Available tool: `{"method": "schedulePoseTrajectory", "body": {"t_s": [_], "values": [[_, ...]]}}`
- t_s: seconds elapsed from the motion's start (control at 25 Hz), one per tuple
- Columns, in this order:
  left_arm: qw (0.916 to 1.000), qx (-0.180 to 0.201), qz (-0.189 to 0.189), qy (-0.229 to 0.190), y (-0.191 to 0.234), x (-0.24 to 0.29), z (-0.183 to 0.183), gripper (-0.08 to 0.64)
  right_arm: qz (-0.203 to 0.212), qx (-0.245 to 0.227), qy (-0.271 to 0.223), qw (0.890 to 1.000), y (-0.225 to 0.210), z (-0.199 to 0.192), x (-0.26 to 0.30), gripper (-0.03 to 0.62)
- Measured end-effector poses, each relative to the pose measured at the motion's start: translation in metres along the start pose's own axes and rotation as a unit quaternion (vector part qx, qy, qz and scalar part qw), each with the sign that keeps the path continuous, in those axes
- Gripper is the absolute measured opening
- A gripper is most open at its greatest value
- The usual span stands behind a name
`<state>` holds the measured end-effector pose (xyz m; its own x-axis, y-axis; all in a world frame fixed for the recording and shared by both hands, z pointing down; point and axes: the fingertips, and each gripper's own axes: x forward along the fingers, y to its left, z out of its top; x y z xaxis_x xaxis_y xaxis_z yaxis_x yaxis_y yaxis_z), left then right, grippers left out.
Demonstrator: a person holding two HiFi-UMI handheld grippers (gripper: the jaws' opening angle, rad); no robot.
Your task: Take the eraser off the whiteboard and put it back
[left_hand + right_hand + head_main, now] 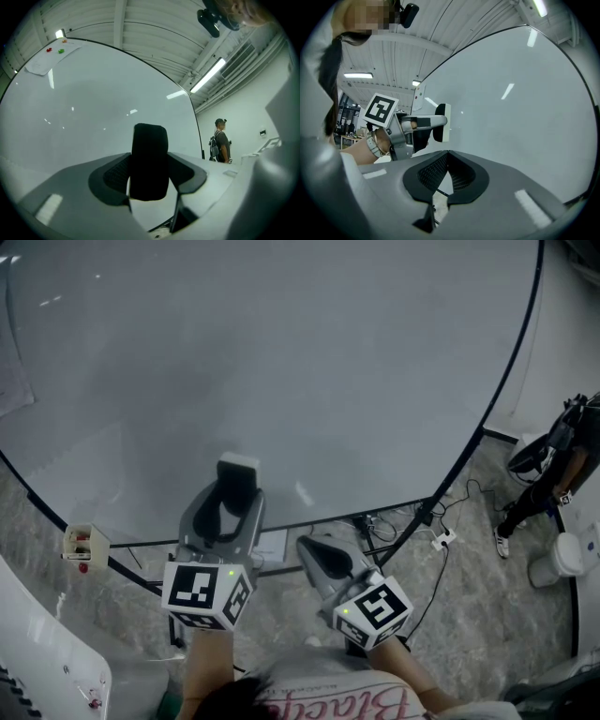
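Observation:
The whiteboard (pixel 281 362) fills the upper head view as a large pale sheet with a dark frame. My left gripper (pixel 238 486) is shut on the eraser (pixel 238 468), a black block with a white face turned toward the board. In the left gripper view the eraser (pixel 149 161) stands upright between both pads. The right gripper view shows the eraser (pixel 442 123) close against the board; I cannot tell whether they touch. My right gripper (pixel 314 547) hangs to the right of the left one, below the board's lower edge. Its jaws (pixel 448 154) are shut and hold nothing.
A small box with red items (pixel 84 543) hangs at the board's lower left edge. Cables and a power strip (pixel 441 538) lie on the stone floor under the board. A person (pixel 548 484) stands at the far right beside a white bin (pixel 558 559). A sheet pinned by magnets (pixel 49 61) sits high on the board.

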<state>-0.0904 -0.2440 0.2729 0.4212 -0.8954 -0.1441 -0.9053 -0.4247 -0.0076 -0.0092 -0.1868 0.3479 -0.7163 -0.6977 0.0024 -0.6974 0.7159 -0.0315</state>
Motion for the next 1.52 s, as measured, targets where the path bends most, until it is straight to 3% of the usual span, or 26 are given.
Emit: {"method": "schedulePoseTrajectory", "body": {"t_s": [0.24,0.48,0.92,1.24,1.52], "values": [[0.9976,0.062,0.028,0.010,0.009,0.030,0.014,0.233,-0.005,-0.004,0.005,1.000,-0.004,-0.001,0.000,0.002],[0.9905,0.112,0.080,0.011,0.012,0.056,0.026,0.233,-0.006,-0.004,0.003,1.000,-0.008,0.000,-0.001,0.002],[0.9833,0.113,0.141,0.018,0.031,0.083,0.031,0.235,-0.014,-0.008,0.007,1.000,-0.014,-0.004,0.004,0.002],[0.9808,0.115,0.157,0.015,0.034,0.087,0.029,0.238,-0.017,-0.007,0.006,1.000,-0.014,-0.006,0.006,0.002],[0.9814,0.127,0.144,0.010,0.030,0.090,0.027,0.248,-0.014,-0.002,0.008,1.000,-0.014,-0.007,0.006,0.002]]}}
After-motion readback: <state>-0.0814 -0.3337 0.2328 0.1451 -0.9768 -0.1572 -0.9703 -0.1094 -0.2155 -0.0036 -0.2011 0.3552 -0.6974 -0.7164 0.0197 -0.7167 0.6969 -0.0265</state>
